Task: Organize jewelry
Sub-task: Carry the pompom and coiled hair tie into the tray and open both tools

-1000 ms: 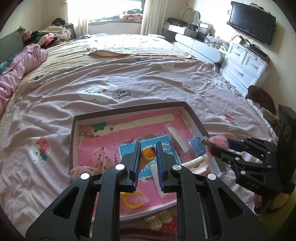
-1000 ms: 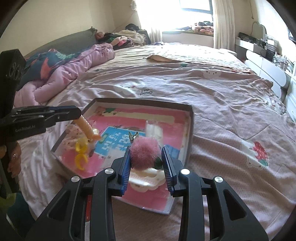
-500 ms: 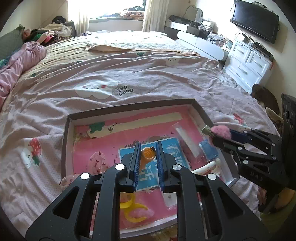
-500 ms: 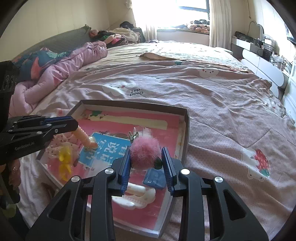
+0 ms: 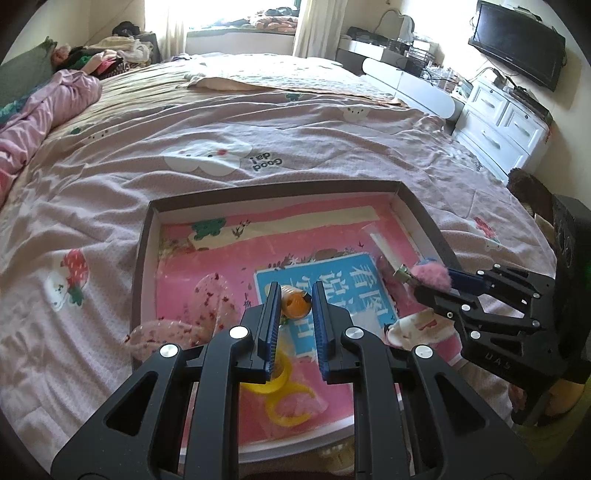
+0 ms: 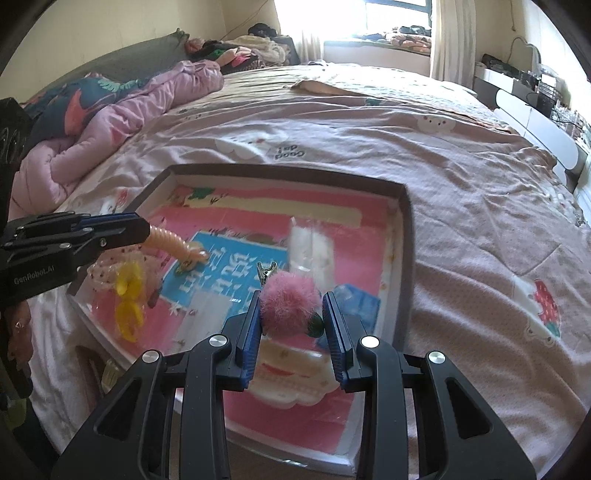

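Putting clips into the tray [image 5: 417, 210] on the bed [image 5: 258, 122]. On the left, left hand-held gripper [image 5: 293, 299] clamped on an orange clip [image 5: 294, 303], low over the blue card [image 6: 207, 273]. On the right, right hand-held gripper [image 6: 291, 306] clamped on a fluffy pink clip [image 6: 288, 301], above the tray's near right corner. Next, probably: lower each one, open up, let go gently. Pink bedspread all around, pink quilt [image 6: 110, 122] far left, bright window [image 5: 221, 14] behind, white drawers [image 5: 506, 122] and TV [image 5: 517, 40] far right.
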`<state>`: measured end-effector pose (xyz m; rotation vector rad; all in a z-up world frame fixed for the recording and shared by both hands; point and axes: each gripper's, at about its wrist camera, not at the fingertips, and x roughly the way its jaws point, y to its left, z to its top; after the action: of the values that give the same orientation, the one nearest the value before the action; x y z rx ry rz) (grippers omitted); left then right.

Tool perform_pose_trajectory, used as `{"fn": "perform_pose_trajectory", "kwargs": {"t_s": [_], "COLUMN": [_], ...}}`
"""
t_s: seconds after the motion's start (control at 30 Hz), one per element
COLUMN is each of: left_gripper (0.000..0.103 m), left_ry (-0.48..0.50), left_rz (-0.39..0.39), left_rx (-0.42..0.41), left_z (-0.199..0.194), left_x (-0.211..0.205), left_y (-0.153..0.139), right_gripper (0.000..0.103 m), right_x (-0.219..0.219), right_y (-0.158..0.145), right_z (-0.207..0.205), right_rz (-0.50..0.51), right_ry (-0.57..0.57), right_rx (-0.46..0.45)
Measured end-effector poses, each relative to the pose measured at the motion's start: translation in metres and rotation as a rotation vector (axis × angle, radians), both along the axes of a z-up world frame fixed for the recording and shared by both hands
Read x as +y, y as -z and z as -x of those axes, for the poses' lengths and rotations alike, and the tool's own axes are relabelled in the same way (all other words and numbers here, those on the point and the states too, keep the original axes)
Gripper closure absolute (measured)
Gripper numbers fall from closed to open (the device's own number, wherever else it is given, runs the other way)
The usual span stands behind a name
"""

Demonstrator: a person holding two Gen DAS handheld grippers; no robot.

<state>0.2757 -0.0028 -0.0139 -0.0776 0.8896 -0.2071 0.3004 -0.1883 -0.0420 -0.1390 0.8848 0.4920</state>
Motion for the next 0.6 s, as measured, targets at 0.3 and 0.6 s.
{"fn": "perform_pose_trajectory", "kwargs": {"t_s": [0.3, 0.6], "left_gripper": [0.092, 0.092], "left_ry": [-0.023, -0.030], "left_rz": [0.010, 0.002], "left_rx": [0.030, 0.057], "left_z": [0.008, 0.015], "left_x": [0.011, 0.015], "left_y": [0.009, 0.018], "right_gripper": [0.072, 0.070], "right_x": [0.006, 0.006], "right_y": [0.004, 0.007], "right_z": [0.010, 0.021], "right_rz": [0.015, 0.026], "right_ry": [-0.019, -0.021], "right_rx": [0.017, 0.034]}}
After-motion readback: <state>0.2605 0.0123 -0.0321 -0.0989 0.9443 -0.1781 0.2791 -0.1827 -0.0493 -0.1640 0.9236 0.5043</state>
